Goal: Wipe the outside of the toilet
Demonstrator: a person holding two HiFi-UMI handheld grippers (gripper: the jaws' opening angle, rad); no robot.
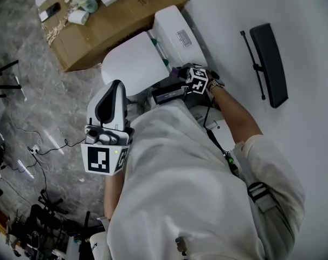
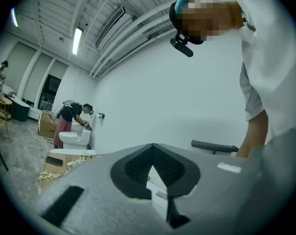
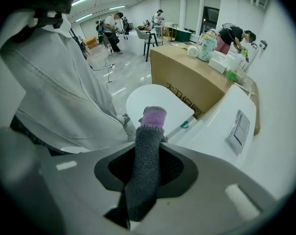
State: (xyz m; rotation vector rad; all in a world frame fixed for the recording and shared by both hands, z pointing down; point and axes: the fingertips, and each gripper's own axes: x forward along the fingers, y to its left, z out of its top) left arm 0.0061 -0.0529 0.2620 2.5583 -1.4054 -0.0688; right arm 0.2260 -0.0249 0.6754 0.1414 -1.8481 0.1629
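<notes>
While the right gripper (image 3: 148,153) clamps its two jaws on a grey cloth (image 3: 145,175) with a purple end, the left gripper (image 2: 151,153) has its jaws pressed together at the tips with nothing between them. It is held up in front of the person's white shirt (image 1: 180,188), and its jaws aim upward at the white wall (image 2: 157,92) and ceiling.

The cloth's long axis runs straight out along the right jaws. Its purple tip points at the toilet's closed lid (image 3: 157,99) and shows in front of it; I cannot tell whether it touches.

The toilet (image 1: 153,50) stands just past the right gripper, which is beside the tank (image 1: 174,28). Seen from the head camera, its long axis runs from the tank at upper right, backed against the wall, to the front of the lid (image 1: 132,64) at lower left. A silver flush plate (image 3: 237,126) sits on top of the tank.

Just beyond the toilet stands a large cardboard box (image 1: 115,28), with cups and small packets on top. On the wall to the right is a black folding bar (image 1: 269,64).

The floor (image 1: 23,53) is grey and marbled, with loose cables (image 1: 44,148) lying across it. Farther off, the room is an open hall with strip lights, chairs and several people. One of them bends over a second toilet (image 2: 75,137) by the far wall.
</notes>
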